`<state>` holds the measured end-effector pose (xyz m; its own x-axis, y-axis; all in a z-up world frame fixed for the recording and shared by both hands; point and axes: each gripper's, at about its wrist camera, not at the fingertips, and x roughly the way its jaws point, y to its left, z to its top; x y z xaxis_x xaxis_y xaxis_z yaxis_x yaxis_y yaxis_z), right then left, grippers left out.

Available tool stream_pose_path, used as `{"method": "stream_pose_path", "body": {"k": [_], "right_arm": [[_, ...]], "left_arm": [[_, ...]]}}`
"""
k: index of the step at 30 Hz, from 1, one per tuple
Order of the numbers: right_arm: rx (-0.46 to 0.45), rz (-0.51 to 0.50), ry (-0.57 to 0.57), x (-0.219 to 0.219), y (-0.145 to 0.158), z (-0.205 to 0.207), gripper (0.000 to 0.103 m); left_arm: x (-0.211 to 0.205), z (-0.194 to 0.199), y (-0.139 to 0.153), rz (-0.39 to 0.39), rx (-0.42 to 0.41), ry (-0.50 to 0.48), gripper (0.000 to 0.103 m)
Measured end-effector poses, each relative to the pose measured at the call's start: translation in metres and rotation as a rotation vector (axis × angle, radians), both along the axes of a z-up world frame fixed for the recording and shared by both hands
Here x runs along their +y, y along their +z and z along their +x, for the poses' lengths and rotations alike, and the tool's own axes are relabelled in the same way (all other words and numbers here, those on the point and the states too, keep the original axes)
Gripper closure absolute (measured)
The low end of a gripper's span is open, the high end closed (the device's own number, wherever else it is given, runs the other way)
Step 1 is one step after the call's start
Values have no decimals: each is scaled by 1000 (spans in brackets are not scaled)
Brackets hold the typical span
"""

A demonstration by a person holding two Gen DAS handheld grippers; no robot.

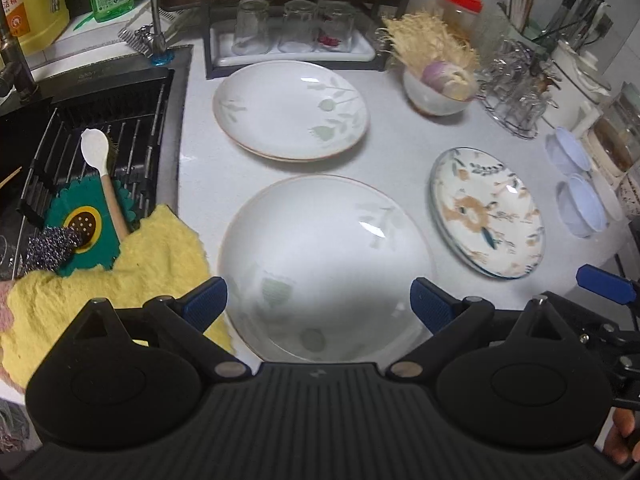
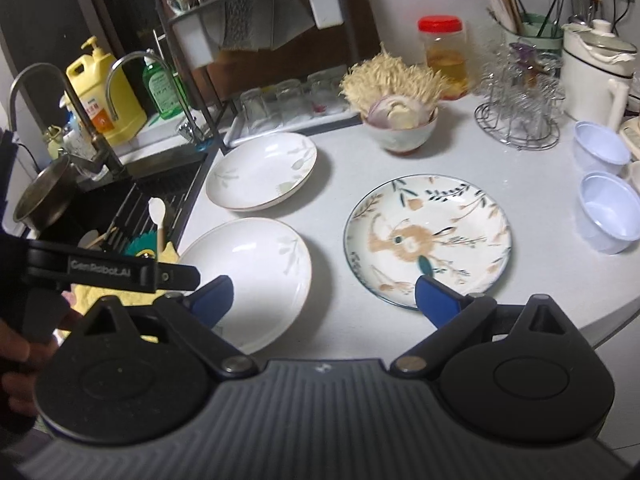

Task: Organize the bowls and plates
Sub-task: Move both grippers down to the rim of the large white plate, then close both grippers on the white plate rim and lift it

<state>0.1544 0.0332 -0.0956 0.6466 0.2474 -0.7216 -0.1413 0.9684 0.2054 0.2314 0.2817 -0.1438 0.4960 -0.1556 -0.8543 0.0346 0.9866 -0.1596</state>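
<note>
The left gripper [image 1: 319, 304] fills the bottom of its own view with its blue pads spread wide and nothing between them; they hang over the near white plate [image 1: 326, 268], which lies at the lower centre of the frame, and no contact with it can be made out. The right gripper [image 2: 323, 300] likewise stands wide and holds nothing, its left pad over the rim of that same near white plate [image 2: 250, 276] and its right pad over the near edge of the patterned plate [image 2: 428, 238]; whether either pad touches is not clear. In the right view the left gripper shows as a black bar at middle left, with a hand [image 2: 18, 364] beneath it at the lower left edge. Farther up, in the centre of the left view, a second white plate [image 1: 291, 110] sits stacked on another, and the patterned plate [image 1: 488, 212] lies at right. At the right edge of the right view stand two pale plastic bowls [image 2: 610, 216]. A yellow cloth [image 1: 120, 280] lies at lower left, overlapping the sink rack [image 1: 120, 136].
</note>
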Motion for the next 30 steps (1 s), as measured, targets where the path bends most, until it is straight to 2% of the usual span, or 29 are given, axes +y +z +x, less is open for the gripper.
{"method": "stream_pose_path", "body": {"k": [1, 3, 5, 9, 10, 12, 14, 17, 19, 22, 24, 26, 30], "right_arm": [[8, 1, 2, 4, -4, 4, 12], [38, 8, 1, 11, -13, 11, 28], [63, 17, 5, 18, -23, 17, 29], [106, 61, 11, 30, -38, 27, 40], [114, 65, 8, 33, -41, 30, 42], [126, 58, -4, 37, -47, 36, 54], [143, 67, -18, 39, -54, 42, 59], [162, 66, -36, 42, -65, 48, 61], [172, 64, -43, 45, -71, 50, 62], [151, -12, -75, 51, -76, 54, 62], [154, 14, -81, 50, -78, 57, 68], [158, 15, -86, 52, -80, 59, 69], [179, 64, -101, 51, -89, 64, 73]], "left_arm": [[6, 5, -5, -4, 3, -1, 3], [15, 14, -14, -16, 8, -2, 3], [24, 20, -22, -36, 5, 2, 4], [41, 33, -33, -83, -9, 14, 5], [43, 37, -36, -88, -2, 7, 7], [47, 44, -43, -95, 6, -6, 15], [51, 52, -53, -103, 28, -16, 22], [53, 59, -63, -106, 41, -35, 36], [53, 63, -70, -93, 36, -45, 49], [53, 68, -76, -68, 25, -65, 63], [54, 72, -80, -80, 34, -79, 71], [54, 74, -81, -89, 25, -97, 75], [52, 76, -81, -84, 7, -107, 75]]}}
